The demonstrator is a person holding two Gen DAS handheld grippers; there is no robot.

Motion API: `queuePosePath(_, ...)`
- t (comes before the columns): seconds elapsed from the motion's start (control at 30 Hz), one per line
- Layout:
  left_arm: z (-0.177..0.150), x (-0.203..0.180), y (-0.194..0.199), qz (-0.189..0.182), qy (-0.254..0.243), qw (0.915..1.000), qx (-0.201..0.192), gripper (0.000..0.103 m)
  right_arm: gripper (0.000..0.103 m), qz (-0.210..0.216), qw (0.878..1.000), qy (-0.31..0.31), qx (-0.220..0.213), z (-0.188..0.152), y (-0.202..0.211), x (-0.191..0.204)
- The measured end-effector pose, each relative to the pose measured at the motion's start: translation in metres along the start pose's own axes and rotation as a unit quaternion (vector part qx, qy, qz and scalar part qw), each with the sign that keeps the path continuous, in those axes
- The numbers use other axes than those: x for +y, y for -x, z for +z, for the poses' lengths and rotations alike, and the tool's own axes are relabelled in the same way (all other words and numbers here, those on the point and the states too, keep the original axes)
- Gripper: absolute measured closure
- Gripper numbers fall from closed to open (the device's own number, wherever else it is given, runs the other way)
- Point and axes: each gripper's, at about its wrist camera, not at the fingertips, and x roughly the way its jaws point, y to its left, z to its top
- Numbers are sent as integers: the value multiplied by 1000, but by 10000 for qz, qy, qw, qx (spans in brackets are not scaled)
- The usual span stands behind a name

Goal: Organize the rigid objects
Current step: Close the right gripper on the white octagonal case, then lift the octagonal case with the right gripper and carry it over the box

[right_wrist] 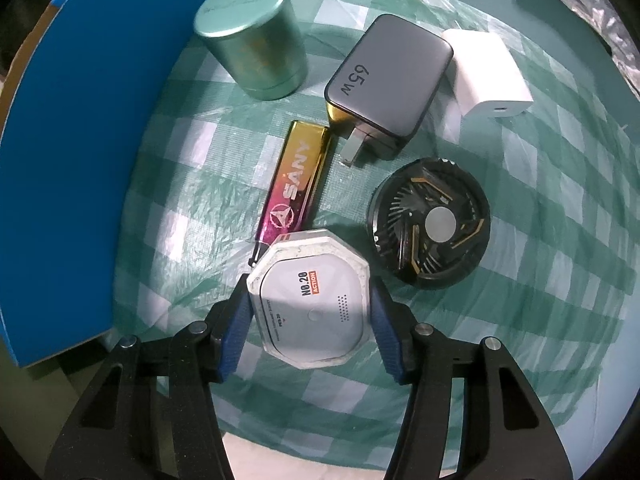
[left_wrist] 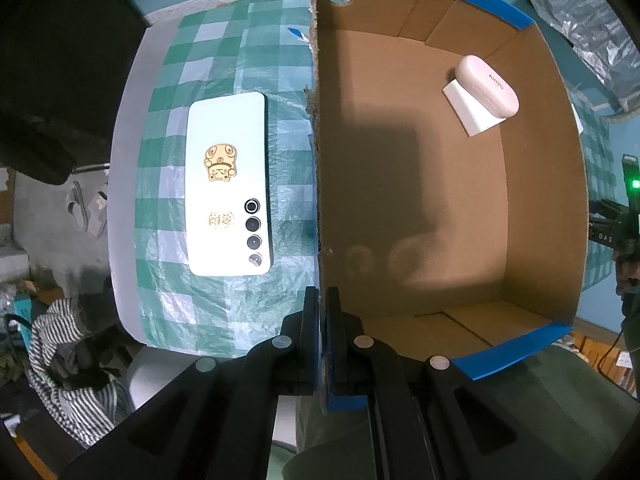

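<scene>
In the left wrist view a white phone (left_wrist: 229,184) lies face down on the checked surface (left_wrist: 168,92), left of the cardboard box (left_wrist: 532,184), its long axis running near to far. The left hand-held gripper (left_wrist: 323,300) is clenched on the box's left wall, holding it steady; inside, at the far right corner, a pink earbud case (left_wrist: 489,85) rests on a white block (left_wrist: 466,106). In the right wrist view the box's blue flap (right_wrist: 80,152) fills the left side. Right of it stand a teal tin (right_wrist: 252,36), a SANY lighter (right_wrist: 294,182) lying near to far, a grey 65W charger (right_wrist: 386,80), a black fan (right_wrist: 430,222) and a white adapter (right_wrist: 486,74). The right hand-held gripper (right_wrist: 310,312) brackets an octagonal white device (right_wrist: 310,300) directly between its blue pads (right_wrist: 236,328), which appear to touch its left and right sides. I judge the grip is just taken, and the box lies to the left for the coming carry
</scene>
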Motion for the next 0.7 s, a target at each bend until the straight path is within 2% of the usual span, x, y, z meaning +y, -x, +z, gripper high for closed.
queuePosePath(0.27,1,-4,3,79,-123,9998,-102,100,47,18,9997,-210,-75,-5,15,10)
queuePosePath(0.47,1,1,4,-72,-42,9999,-95,100,47,35,9994,-291,-166,0,32,22)
queuePosePath(0.7,2,2,5,-83,-27,9999,-112,100,47,58,9991,-270,-321,9,57,33)
